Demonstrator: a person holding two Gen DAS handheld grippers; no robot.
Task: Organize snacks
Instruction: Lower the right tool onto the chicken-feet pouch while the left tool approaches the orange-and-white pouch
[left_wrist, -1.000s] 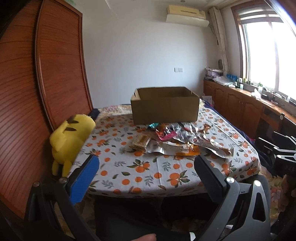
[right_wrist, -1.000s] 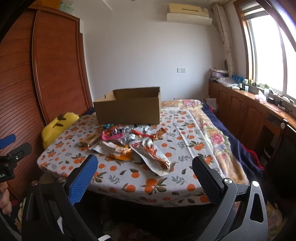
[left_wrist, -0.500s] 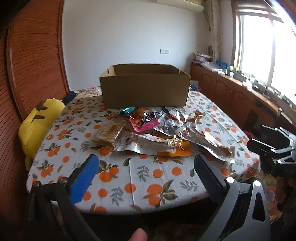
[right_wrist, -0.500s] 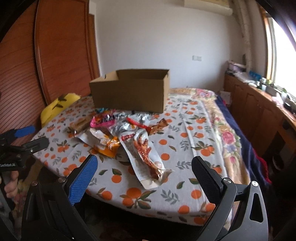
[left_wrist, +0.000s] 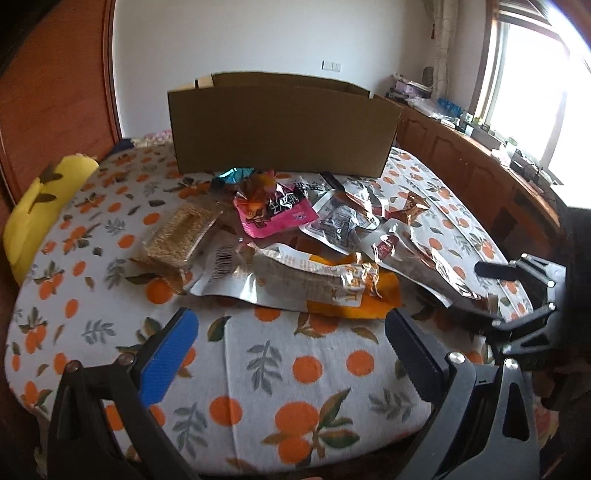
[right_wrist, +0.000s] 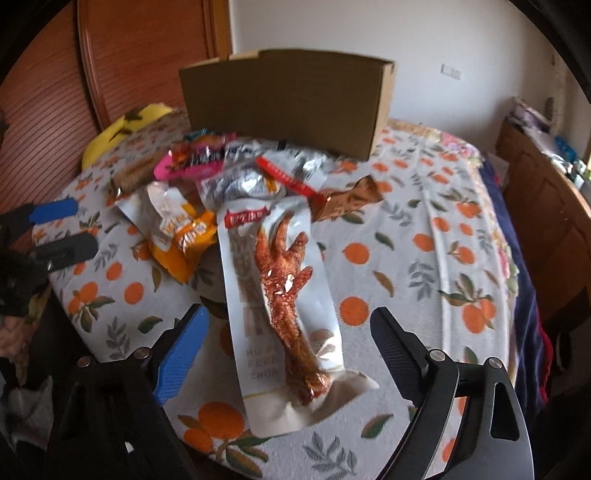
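- The chicken-foot snack pouch (right_wrist: 280, 306), long and white-silver, lies flat on the orange-print cloth (right_wrist: 424, 258) well in front of the cardboard box (right_wrist: 288, 99), its far end tucked against the snack pile and its near end pointing toward the cloth's edge.
- The right claw (right_wrist: 286, 354) straddles that pouch's near half; its jaws are closing, the pouch lies between them, and the pads do not yet press on it.
- To do this well, I judge it best to close across the pouch's narrow width, low to the cloth, so the pads catch the film and not the fabric.
- The film looks slick and limp, so a grip near the middle should sag less than one at the sealed end.
- Nearer the box lie the orange pouch (left_wrist: 354, 291), a pink packet (left_wrist: 273, 214), a clear-wrapped grain bar (left_wrist: 184, 232) and silver packets (left_wrist: 340, 221).
- The left claw (left_wrist: 291, 354) is released, empty, hovering over bare cloth in front of the pile.
- The box, open on top, seems the likely place to put things; lifting clear of its front wall matters.
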